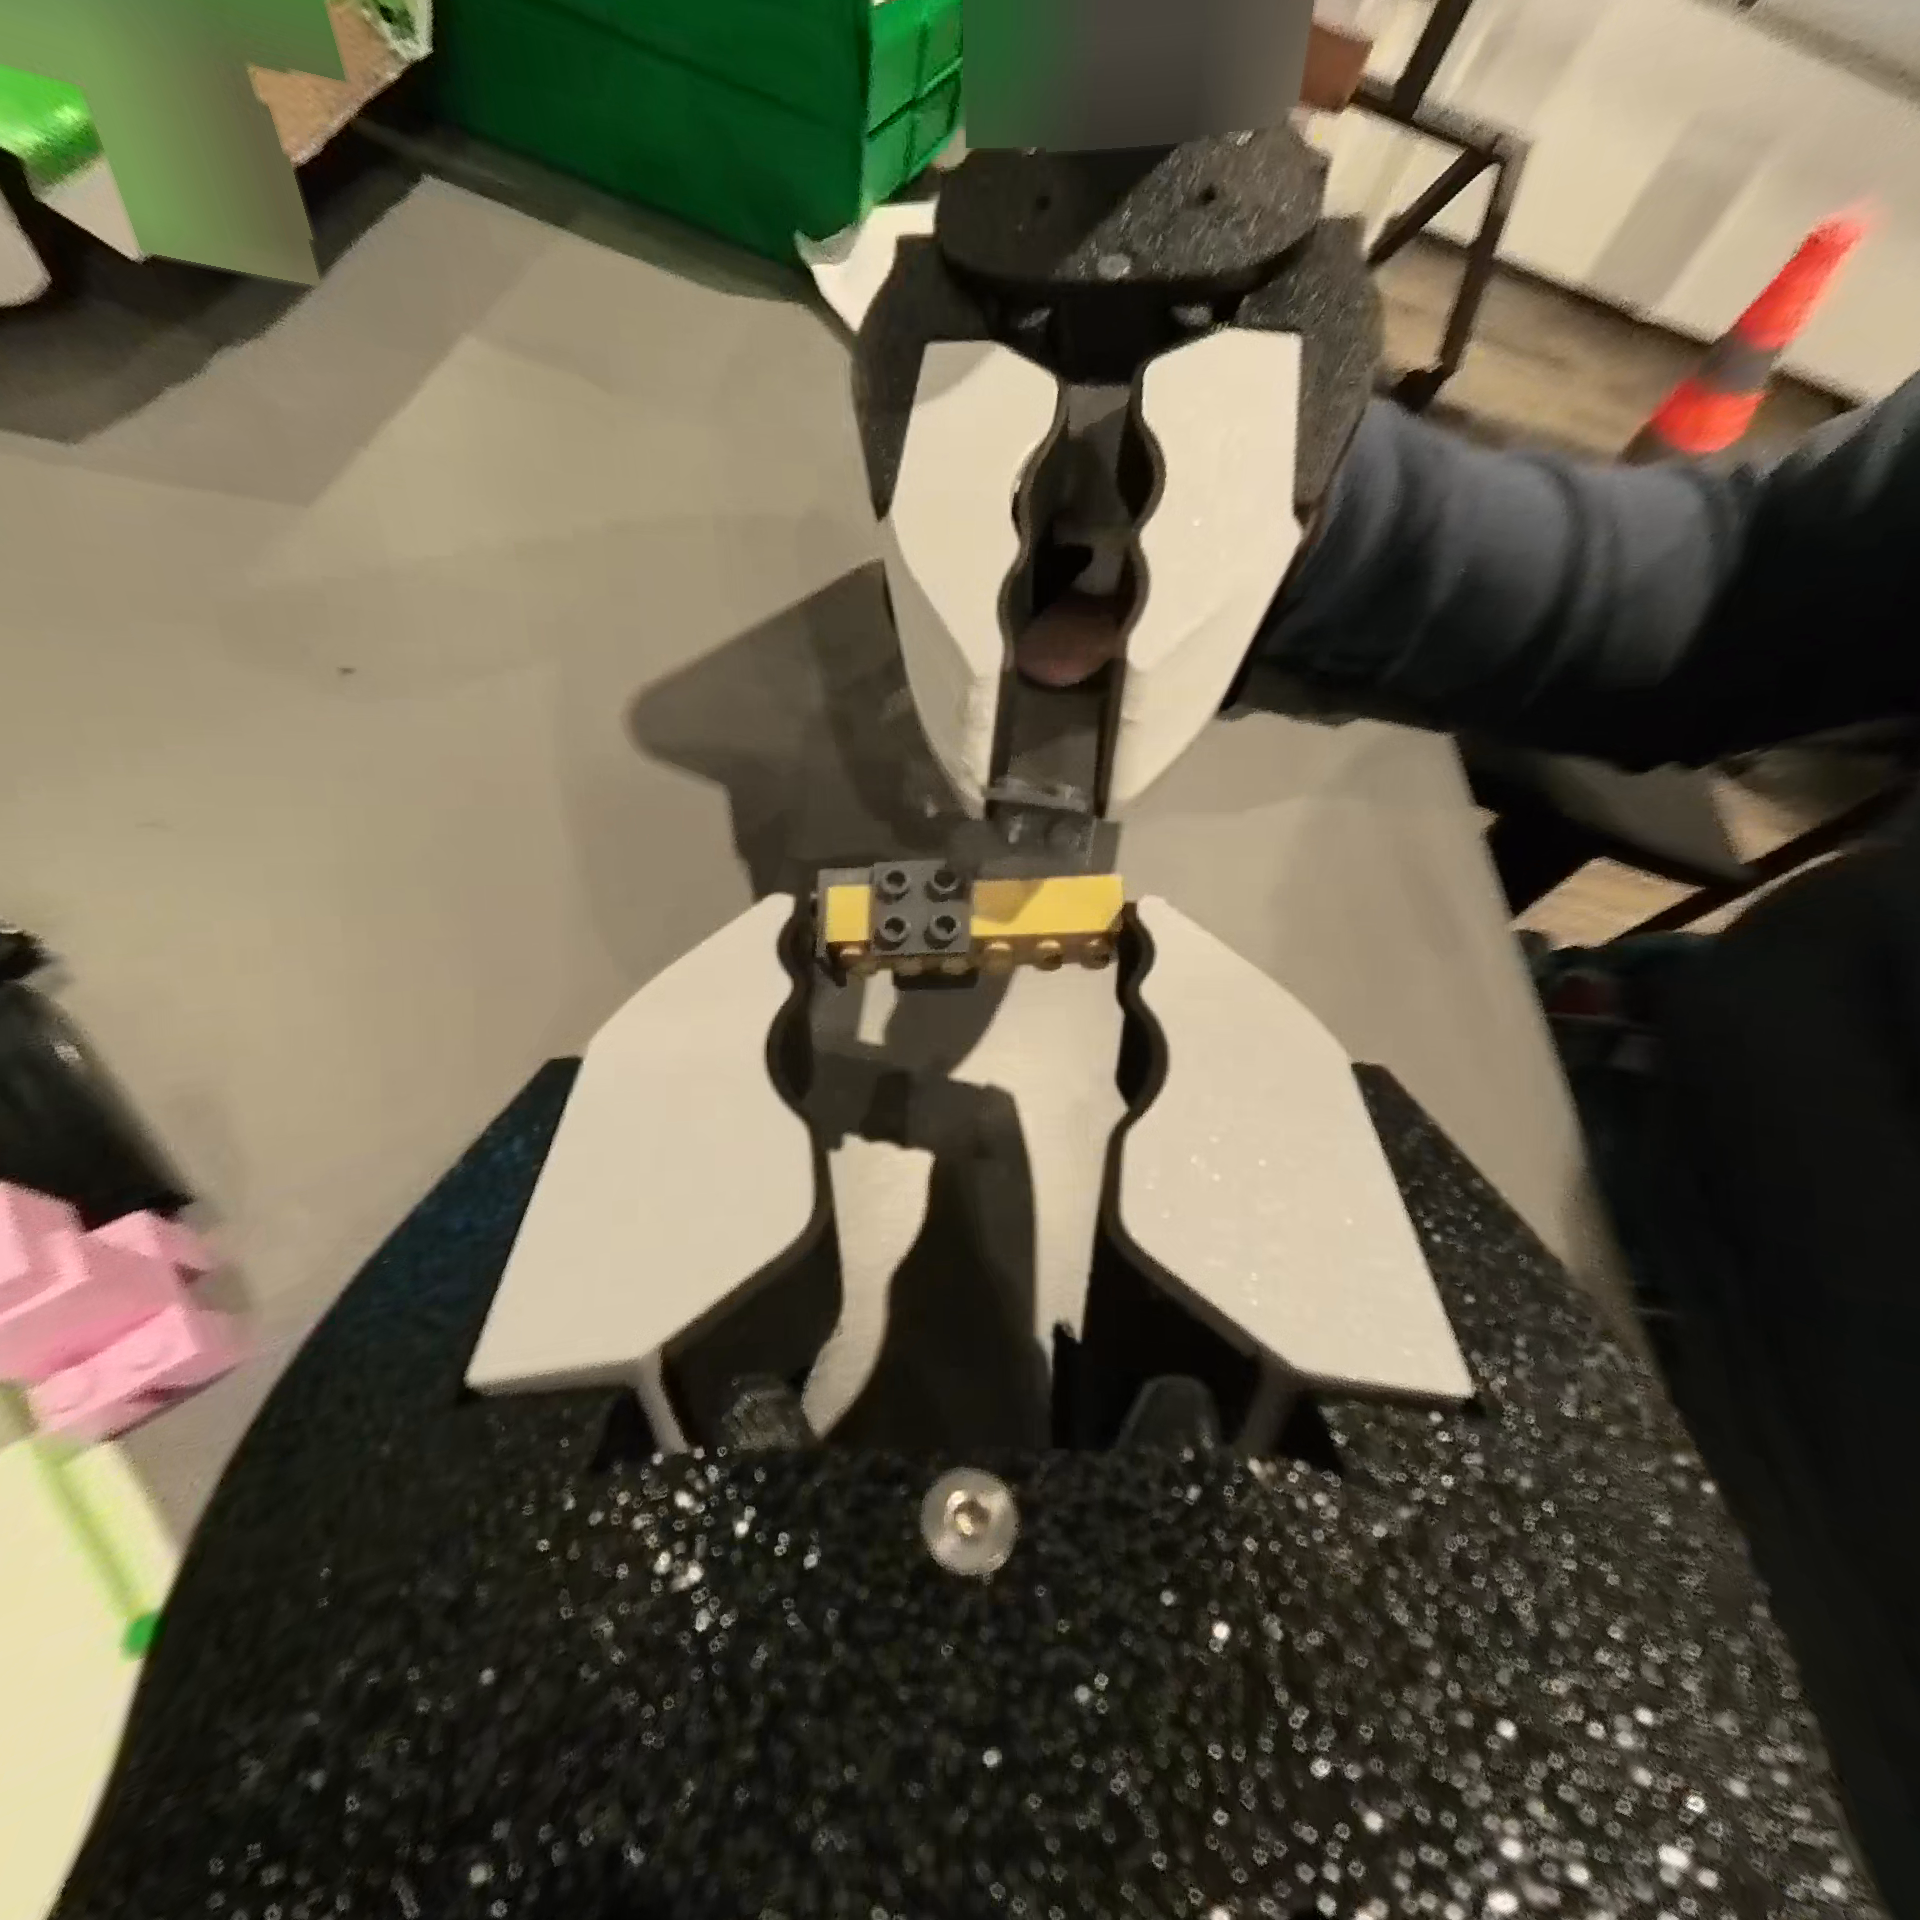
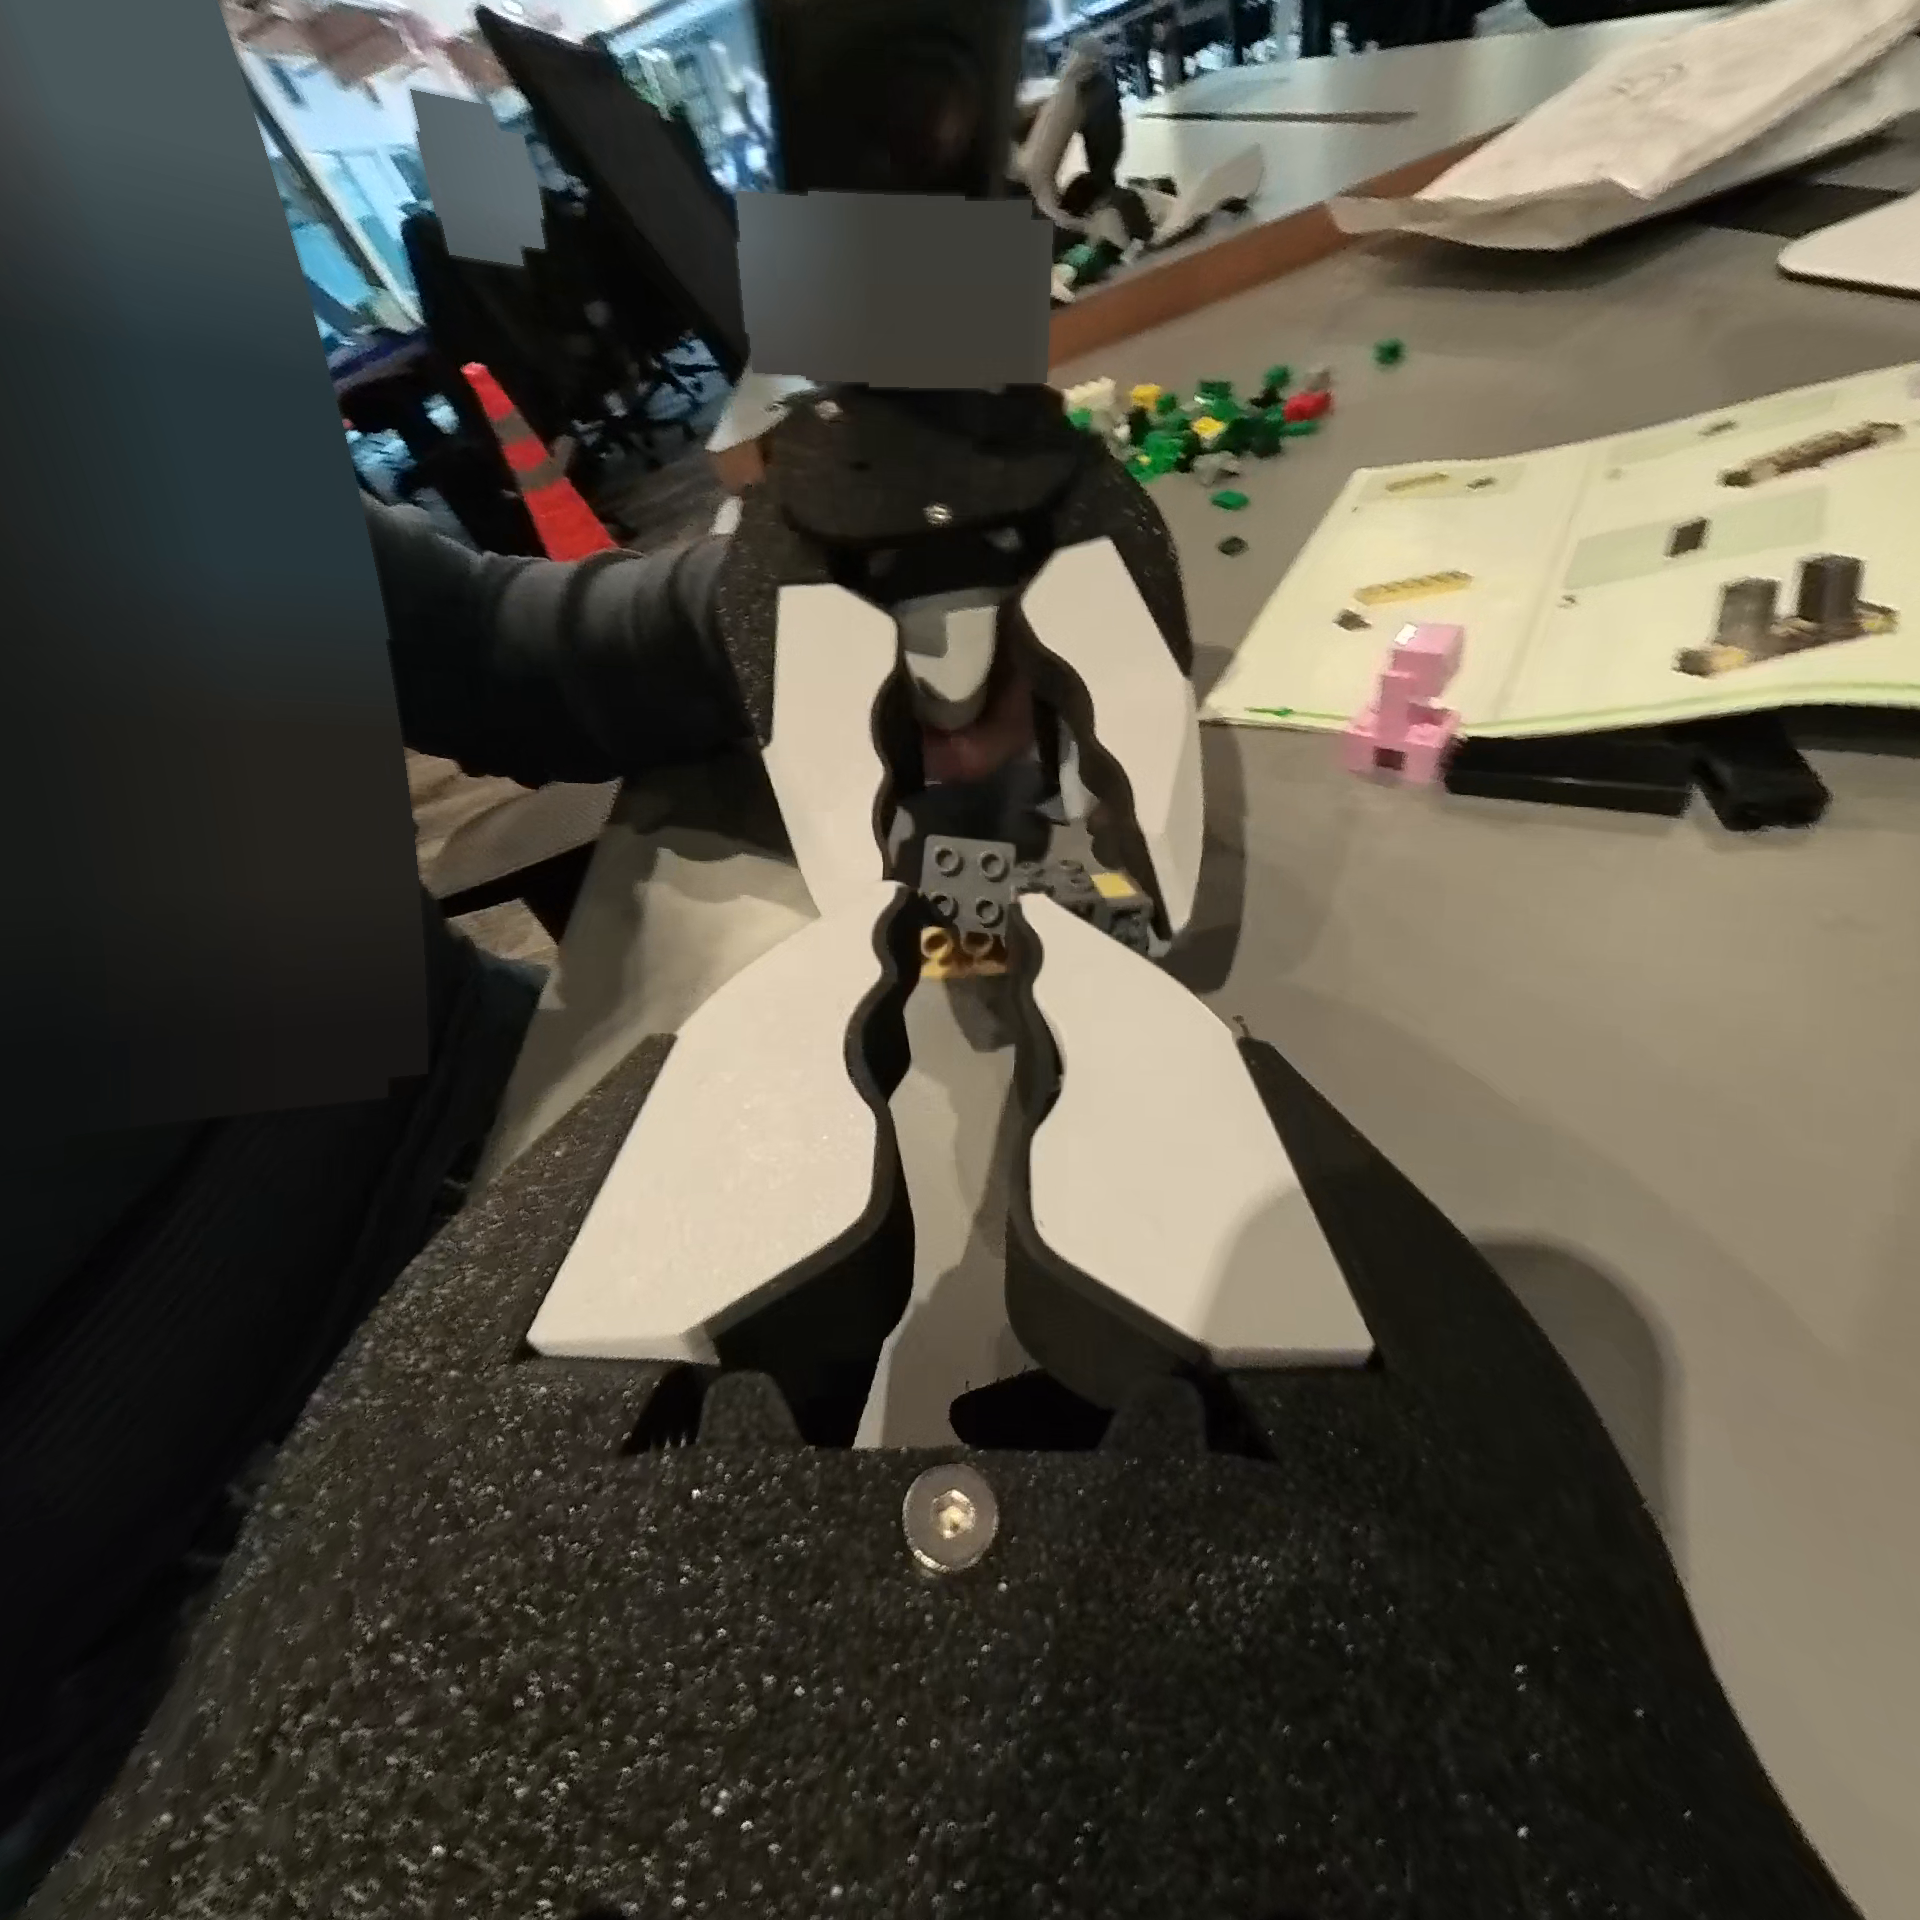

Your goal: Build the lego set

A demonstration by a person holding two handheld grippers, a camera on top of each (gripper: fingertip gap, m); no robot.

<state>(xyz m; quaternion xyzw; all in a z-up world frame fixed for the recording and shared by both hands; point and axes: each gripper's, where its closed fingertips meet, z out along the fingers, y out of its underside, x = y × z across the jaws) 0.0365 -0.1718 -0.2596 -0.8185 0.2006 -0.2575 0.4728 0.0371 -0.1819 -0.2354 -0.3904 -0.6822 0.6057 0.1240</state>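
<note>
While the left tool (image 1: pixel 961 935) clamps the yellow brick's (image 1: pixel 1039 909) ends, the right tool (image 2: pixel 961 914) pinches its grey plate (image 2: pixel 966 883).

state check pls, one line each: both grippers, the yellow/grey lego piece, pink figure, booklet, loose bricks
Left gripper: shut on the long yellow lego brick's ends.
Long yellow lego brick: held off the table, dark grey square plate on top.
Right gripper: closed at that assembly; exact grip unclear.
Pink lego figure: upright on the grey table.
Instruction booklet: lying open.
Loose lego bricks: scattered in a pile.
</note>
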